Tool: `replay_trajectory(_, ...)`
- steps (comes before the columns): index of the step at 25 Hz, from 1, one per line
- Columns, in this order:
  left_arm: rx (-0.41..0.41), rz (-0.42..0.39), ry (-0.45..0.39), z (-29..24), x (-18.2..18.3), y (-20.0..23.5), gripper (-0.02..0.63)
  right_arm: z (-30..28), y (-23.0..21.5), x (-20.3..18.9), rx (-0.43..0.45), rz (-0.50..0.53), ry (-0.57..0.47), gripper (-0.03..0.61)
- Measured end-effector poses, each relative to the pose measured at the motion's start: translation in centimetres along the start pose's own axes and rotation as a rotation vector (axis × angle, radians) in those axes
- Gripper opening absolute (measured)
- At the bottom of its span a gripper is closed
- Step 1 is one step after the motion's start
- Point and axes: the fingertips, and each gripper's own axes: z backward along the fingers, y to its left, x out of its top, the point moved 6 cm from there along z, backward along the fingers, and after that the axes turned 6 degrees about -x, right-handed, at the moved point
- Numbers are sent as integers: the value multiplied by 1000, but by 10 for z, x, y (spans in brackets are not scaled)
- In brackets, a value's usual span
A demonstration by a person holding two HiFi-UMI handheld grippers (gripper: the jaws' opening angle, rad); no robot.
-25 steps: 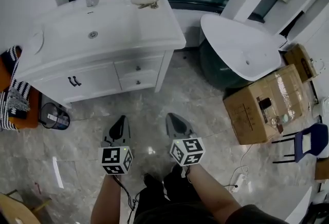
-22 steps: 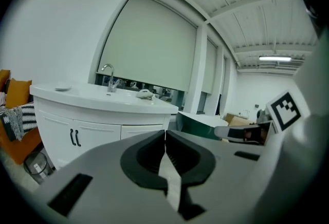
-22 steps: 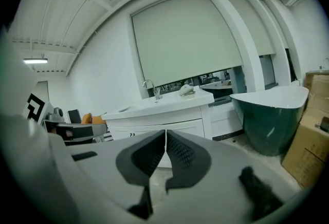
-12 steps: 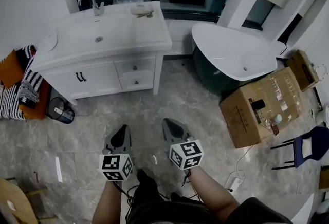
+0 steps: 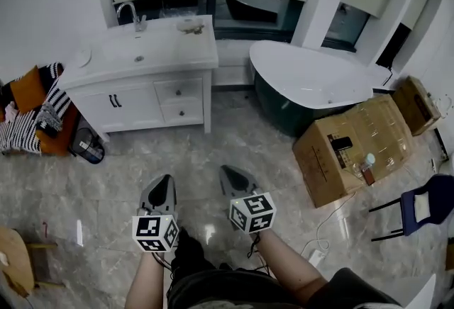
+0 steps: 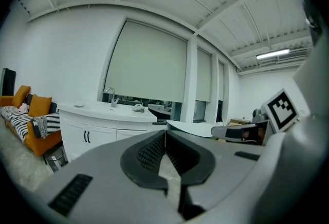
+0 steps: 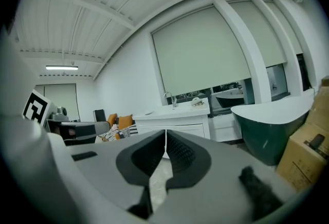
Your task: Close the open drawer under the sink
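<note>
Drawer (image 5: 180,92): in the sink vanity (image 5: 120,98), right of its doors; both fronts there look flush, so probably nothing needs pushing.
Left gripper (image 5: 163,182): well short of the vanity, held low and idle, pointing toward it; fingers closed, empty.
Right gripper (image 5: 228,174): just beside the left, same pose; fingers closed, empty.

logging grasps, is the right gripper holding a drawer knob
No, the right gripper has its jaws together on nothing, with the vanity standing well beyond them.

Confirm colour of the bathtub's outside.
Dark green below a white top; bathtub shows best in right gripper view.
</note>
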Motion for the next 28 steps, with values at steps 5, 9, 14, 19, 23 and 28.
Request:
replay_trajectory(5,12,2,-20,45,-7,-57,15,65,-1,-12,22,5,9,25)
replay_trajectory(9,21,11,-29,75,-9,-88,15,103,5,-19,53,10,10,25)
replay_trajectory(14,25,-38,-29,100,-7,-112,15,132,11,-21,67,-3,-11,25)
replay_trajectory(19,22,-33,-43,103,-4,-121,15,139,17,-17,86,26,-14,25)
replay_trajectory(23,1,-41,-44,97,-4,-125,15,139,16,-18,86,41,-7,25)
replay_trajectory(28,0,-40,-37,84,-4,-114,15,126,12,-18,63,56,-4,25)
